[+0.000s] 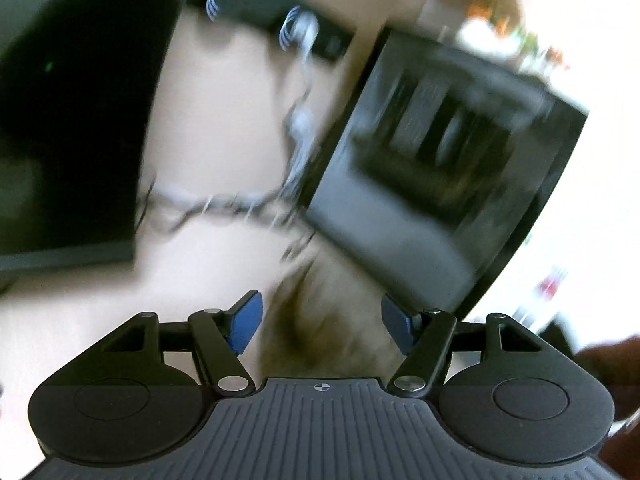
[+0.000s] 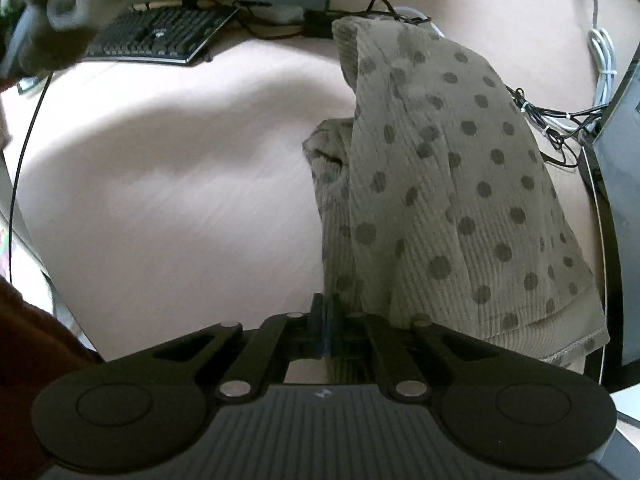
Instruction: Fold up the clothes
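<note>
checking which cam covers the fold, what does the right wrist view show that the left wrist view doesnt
Only the right wrist view shows the olive dotted garment clearly, lying on the desk with its near edge at the shut right hand-held gripper, plus a keyboard. Only the left wrist view, heavily blurred, shows the open left hand-held gripper and a dark monitor. Both share the pale desk and tangled cables.

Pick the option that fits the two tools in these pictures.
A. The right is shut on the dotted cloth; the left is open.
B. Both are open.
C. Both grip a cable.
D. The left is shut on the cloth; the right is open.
A: the right tool has its fingers pressed together on the dotted cloth, while the left tool shows its blue pads wide apart.
</note>
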Motion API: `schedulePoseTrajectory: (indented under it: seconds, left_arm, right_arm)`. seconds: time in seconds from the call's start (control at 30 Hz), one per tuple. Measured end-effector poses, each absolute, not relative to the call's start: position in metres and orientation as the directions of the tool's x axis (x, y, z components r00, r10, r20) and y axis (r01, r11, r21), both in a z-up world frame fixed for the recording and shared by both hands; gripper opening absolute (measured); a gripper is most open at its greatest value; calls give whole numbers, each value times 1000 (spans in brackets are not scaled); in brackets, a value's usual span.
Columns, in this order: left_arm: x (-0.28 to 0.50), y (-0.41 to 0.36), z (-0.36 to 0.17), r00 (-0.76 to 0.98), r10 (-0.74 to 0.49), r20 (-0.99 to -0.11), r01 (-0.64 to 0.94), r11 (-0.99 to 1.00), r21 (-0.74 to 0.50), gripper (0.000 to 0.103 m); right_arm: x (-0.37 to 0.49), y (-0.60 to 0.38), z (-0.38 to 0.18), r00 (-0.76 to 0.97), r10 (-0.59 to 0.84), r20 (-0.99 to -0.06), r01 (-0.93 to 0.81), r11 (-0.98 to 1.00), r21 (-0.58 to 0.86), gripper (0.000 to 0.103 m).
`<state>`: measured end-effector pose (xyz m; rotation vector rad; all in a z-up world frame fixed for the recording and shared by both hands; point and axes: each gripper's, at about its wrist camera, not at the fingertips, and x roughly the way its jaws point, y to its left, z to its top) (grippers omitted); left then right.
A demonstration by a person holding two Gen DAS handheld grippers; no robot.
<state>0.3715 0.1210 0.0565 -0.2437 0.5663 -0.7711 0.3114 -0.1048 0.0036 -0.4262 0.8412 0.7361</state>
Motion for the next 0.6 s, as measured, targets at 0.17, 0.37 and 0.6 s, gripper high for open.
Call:
schedulePoseTrajectory:
  seconds: [0.17, 0.37, 0.6]
  left_arm:
    - [390, 75, 60, 528, -771, -355, 645, 637, -423, 67]
    - [408, 34, -12, 439, -723, -533, 569, 683, -457, 57]
    - [387, 42, -52, 434, -694, -575, 504, 716, -484, 53]
  right_arm:
    - [311, -109, 27, 439, 466, -768, -741, 671, -17, 10]
    - [321, -141, 78, 560, 485, -672, -686, 727, -47, 67]
    - [384, -165, 18, 632, 331, -701, -474, 880, -11, 103]
